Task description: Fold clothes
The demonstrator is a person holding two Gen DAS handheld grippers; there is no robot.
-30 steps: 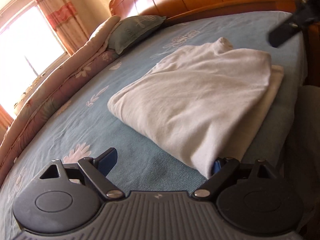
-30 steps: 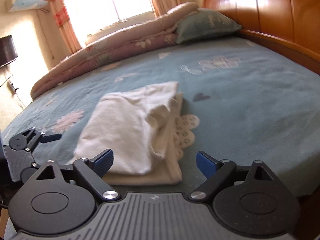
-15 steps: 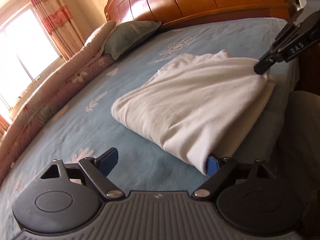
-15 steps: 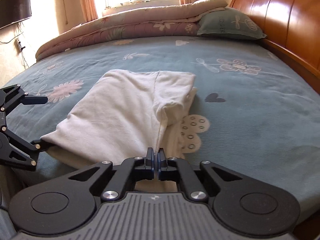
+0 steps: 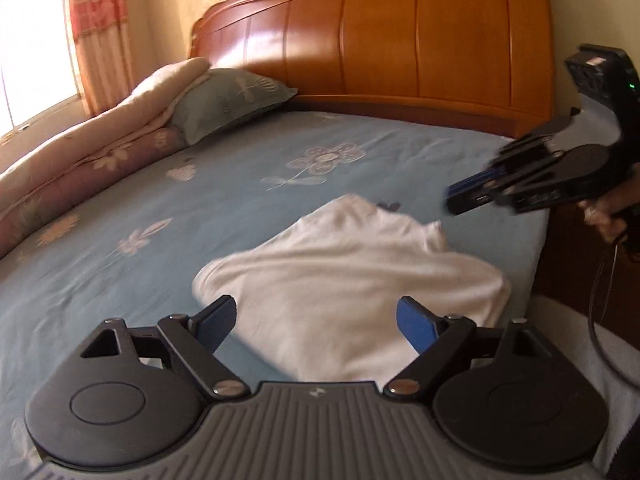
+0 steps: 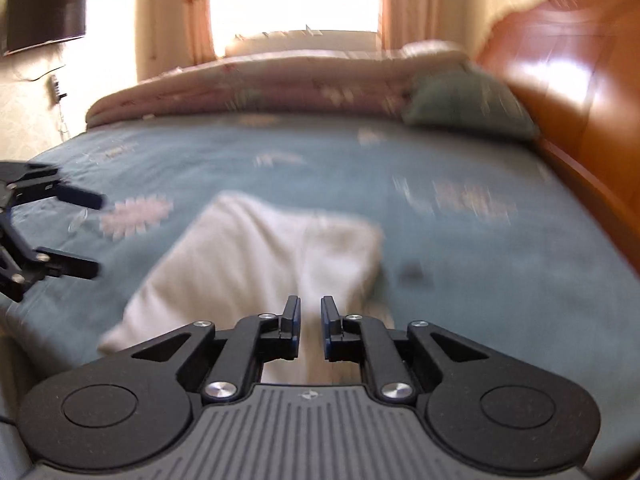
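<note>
A folded white garment (image 5: 352, 276) (image 6: 256, 256) lies on the blue flowered bed sheet (image 5: 200, 216) near the bed's edge. My left gripper (image 5: 316, 310) (image 6: 94, 234) hovers wide open above its near side, nothing between the blue pads. My right gripper (image 6: 310, 312) has a narrow gap and its jaws are opening; the cloth lies below them, not between the pads. In the left wrist view the right gripper (image 5: 456, 200) hangs in the air above the garment's far right corner, holding nothing. The right wrist view is blurred.
A wooden headboard (image 5: 400, 48) closes the far end of the bed. A green pillow (image 5: 228, 100) and a rolled floral quilt (image 5: 80, 160) lie along the window side. A person's hand (image 5: 608, 216) holds the right gripper. A dark screen (image 6: 44, 20) hangs on the wall.
The right gripper closed at the garment's near edge, then parted slightly and lifted off it. The left gripper rose from the garment's corner, staying wide open. The garment stays folded.
</note>
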